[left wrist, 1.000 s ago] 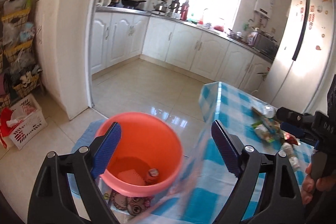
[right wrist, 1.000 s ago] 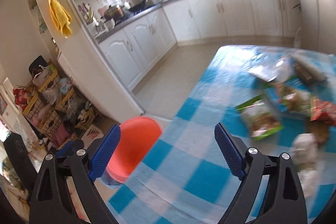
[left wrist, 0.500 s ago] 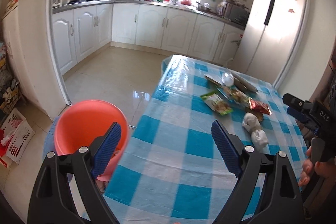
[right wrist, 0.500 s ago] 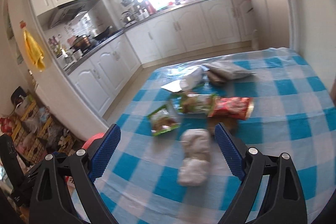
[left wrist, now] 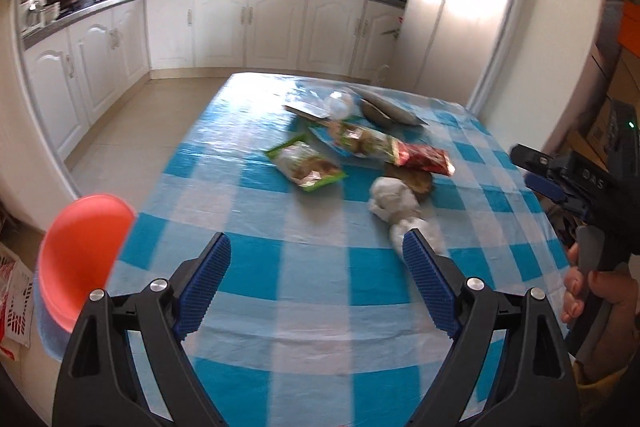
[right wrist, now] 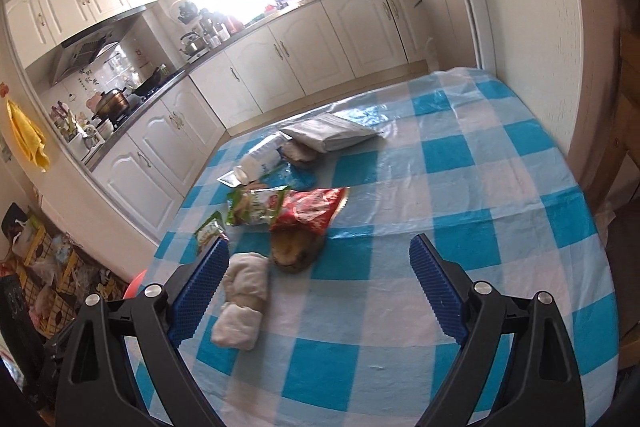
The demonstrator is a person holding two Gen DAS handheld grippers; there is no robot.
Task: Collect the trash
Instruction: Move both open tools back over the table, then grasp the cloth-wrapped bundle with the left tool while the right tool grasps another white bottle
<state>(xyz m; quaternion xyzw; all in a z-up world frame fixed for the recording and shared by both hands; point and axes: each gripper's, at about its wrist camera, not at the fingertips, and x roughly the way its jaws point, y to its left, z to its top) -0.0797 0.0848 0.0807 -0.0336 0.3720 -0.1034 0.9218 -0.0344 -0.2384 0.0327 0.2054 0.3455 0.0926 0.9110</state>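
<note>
Left hand-held gripper (left wrist: 316,281): spread wide, nothing between the blue pads (left wrist: 204,287), hovering over the near part of the worktop (left wrist: 280,307) with its blue-and-white checked cloth. Right hand-held gripper (right wrist: 320,283): likewise spread wide and empty, above the same cloth; seen from the left wrist as a black body with blue pad at the far right, gripped by a hand (left wrist: 596,291).

Trash in a loose cluster ahead of both hand-held grippers, toward the far half of the worktop. Closest to the right hand-held gripper, just beside and partly behind its left pad: crumpled white tissue wads (right wrist: 244,291). Just beyond them, touching: a brown flattened scrap (right wrist: 294,247), partly under a red snack wrapper (right wrist: 310,211). Left of the red wrapper and overlapping it: a green-and-white snack bag (right wrist: 252,205); a second green packet (right wrist: 209,229) peeking out behind the left pad. Farther off: a white plastic bottle (right wrist: 260,159) lying on its side, and a grey flat pouch (right wrist: 332,133) at the far end of the cluster.

From the left wrist: the tissue wads just beyond the right pad; the green packet (left wrist: 306,167) ahead, between the pads' lines.

Orange bin (left wrist: 80,247) off the worktop's edge, left of the left hand-held gripper, low beside the floor; only a sliver visible from the right wrist.
</note>
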